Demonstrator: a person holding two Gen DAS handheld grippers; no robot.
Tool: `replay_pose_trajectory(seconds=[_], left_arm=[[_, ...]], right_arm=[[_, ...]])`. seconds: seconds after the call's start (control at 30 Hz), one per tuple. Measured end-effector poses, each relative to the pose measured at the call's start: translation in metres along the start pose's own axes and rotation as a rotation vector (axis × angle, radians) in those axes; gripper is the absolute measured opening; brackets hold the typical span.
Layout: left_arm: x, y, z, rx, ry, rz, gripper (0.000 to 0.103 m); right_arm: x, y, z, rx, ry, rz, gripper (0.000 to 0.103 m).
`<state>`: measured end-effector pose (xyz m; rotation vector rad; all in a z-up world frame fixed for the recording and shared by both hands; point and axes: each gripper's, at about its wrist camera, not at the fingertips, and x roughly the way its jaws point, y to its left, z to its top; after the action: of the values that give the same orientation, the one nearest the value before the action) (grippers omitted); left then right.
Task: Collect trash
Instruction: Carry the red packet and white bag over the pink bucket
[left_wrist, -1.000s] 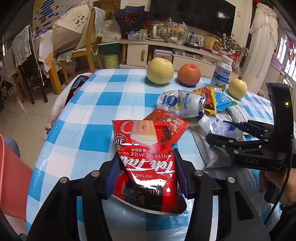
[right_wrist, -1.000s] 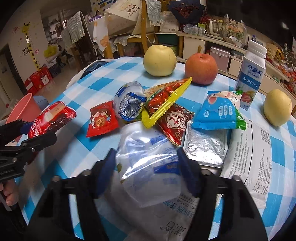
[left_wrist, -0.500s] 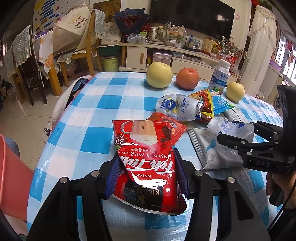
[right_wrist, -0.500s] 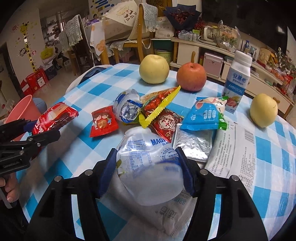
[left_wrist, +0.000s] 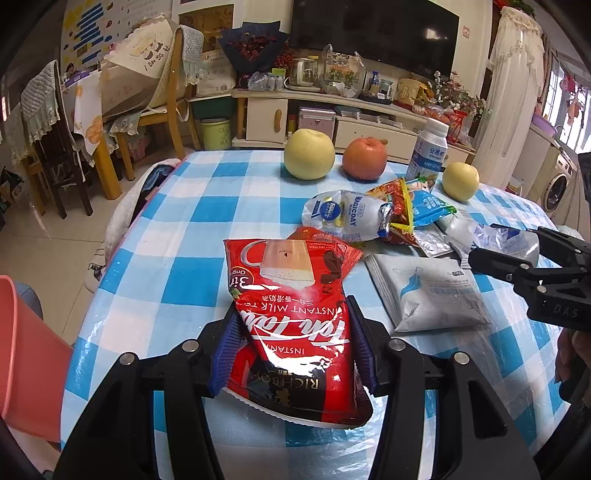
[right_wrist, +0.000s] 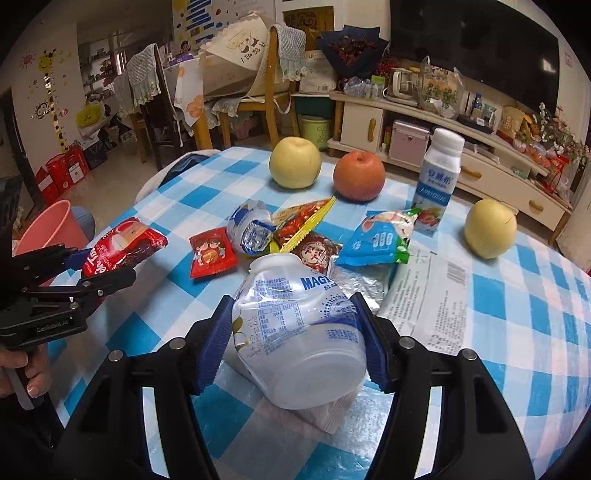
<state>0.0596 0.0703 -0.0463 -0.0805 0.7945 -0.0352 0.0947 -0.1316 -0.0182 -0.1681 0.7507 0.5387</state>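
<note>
My left gripper (left_wrist: 294, 345) is shut on a red instant milk tea packet (left_wrist: 291, 291), held just above the blue-checked table (left_wrist: 173, 221). My right gripper (right_wrist: 293, 332) is shut on a crumpled clear plastic bottle (right_wrist: 295, 317), raised over a flat white bag (right_wrist: 424, 295). The right wrist view shows the left gripper (right_wrist: 96, 267) at the left with the red packet (right_wrist: 122, 247). More trash lies mid-table: a small red sachet (right_wrist: 212, 253), a squashed white pouch (right_wrist: 251, 230), a red and yellow wrapper (right_wrist: 299, 221), a blue wrapper (right_wrist: 380, 240) and silver foil (right_wrist: 354, 280).
Two yellow fruits (right_wrist: 294, 162) (right_wrist: 489, 229), a red apple (right_wrist: 359, 175) and an upright yogurt bottle (right_wrist: 437, 181) stand along the far side of the table. A pink bucket (right_wrist: 55, 225) sits on the floor off the left edge. Chairs and a cabinet stand beyond.
My right gripper has risen and drawn back with the bottle, lifting it off the white bag. The left gripper and its red packet have stayed put.
</note>
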Motion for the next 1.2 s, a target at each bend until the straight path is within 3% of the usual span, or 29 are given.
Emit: replay_pose_trajectory(seconds=[0.27,0.6,0.9,1.2], left_arm=[[-0.029,0.000,0.013,0.004,-0.044,-0.018,0.054],[-0.073,0.016,0.028,0.004,-0.108,0.037,0.054],[-0.116,0.048,0.030,-0.033,-0.159,0.105,0.054],[-0.158,0.104,0.020,-0.095,-0.193,0.199,0.054]], right_arm=[[-0.037,0.004,0.014,-0.003,-0.056,-0.035,0.064],[-0.067,0.038,0.038,-0.028,-0.124,-0.003,0.064],[-0.080,0.086,0.065,-0.080,-0.169,0.058,0.064],[-0.083,0.161,0.097,-0.168,-0.207,0.161,0.064]])
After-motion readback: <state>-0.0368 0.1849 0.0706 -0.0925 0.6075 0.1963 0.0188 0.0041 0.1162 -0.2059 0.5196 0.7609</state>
